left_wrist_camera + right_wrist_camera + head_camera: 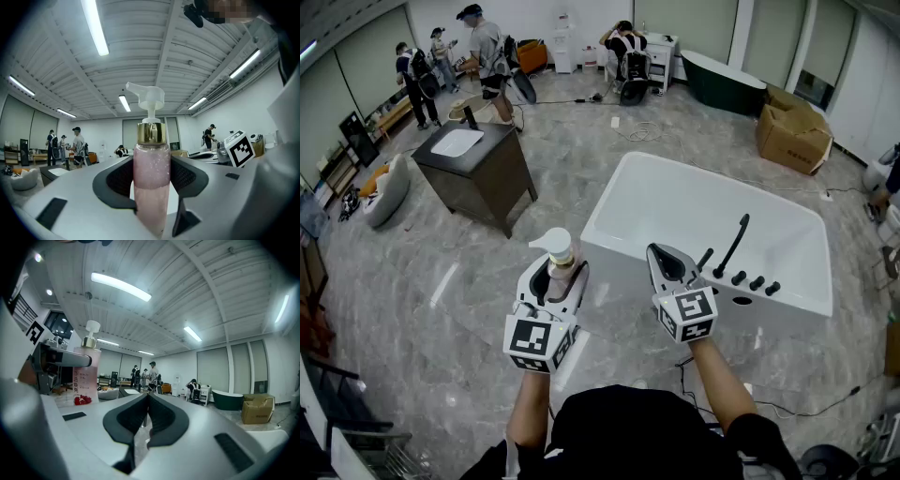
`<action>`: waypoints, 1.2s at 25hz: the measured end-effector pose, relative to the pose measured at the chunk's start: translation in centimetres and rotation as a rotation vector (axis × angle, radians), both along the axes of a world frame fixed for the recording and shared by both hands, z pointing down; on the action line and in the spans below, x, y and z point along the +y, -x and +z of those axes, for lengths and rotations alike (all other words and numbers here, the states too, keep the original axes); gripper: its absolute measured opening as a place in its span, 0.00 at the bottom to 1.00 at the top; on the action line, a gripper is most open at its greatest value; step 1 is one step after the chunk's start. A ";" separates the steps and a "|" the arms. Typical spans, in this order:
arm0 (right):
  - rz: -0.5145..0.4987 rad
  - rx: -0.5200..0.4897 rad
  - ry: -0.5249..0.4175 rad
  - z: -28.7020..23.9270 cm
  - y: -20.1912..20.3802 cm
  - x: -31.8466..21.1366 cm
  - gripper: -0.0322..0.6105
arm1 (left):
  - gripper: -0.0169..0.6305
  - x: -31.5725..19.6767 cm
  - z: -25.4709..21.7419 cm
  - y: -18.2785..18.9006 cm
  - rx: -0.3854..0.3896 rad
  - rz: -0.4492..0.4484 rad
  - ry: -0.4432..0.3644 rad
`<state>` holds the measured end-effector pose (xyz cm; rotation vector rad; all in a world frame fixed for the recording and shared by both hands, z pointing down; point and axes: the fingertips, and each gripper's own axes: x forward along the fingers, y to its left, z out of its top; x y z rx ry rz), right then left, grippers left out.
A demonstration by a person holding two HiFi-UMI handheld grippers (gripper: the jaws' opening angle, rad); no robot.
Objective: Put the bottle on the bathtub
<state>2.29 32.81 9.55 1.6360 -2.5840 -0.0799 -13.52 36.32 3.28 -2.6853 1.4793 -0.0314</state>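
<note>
Pump bottle [151, 187], clear plastic, pink gel, gold collar, stands upright clamped in my left fingers [112, 180], in the air just left of the bathtub [602, 202]. I'd hold it level and set it flat on that glossy white rim. My right fingers [129, 420] are pressed together, empty.

pale grey left gripper [555, 274] and right gripper [664, 258], black ribbed pads [164, 420]; a black-and-white marker cube [540, 343] at each one's six o'clock; short-sleeved black top [623, 431].
</note>
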 end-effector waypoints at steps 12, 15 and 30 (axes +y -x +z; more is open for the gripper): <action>-0.016 -0.001 0.000 0.1 -0.5 0.3 0.09 | 0.38 0.1 -0.3 -1.0 0.000 0.001 0.004; -0.022 -0.006 -0.004 -0.1 -1.0 0.3 0.09 | 0.38 -0.2 -0.2 -1.6 0.001 -0.003 0.008; -0.059 0.021 0.021 2.3 -5.9 0.0 0.09 | 0.38 -0.2 2.2 -6.6 0.004 -0.034 0.035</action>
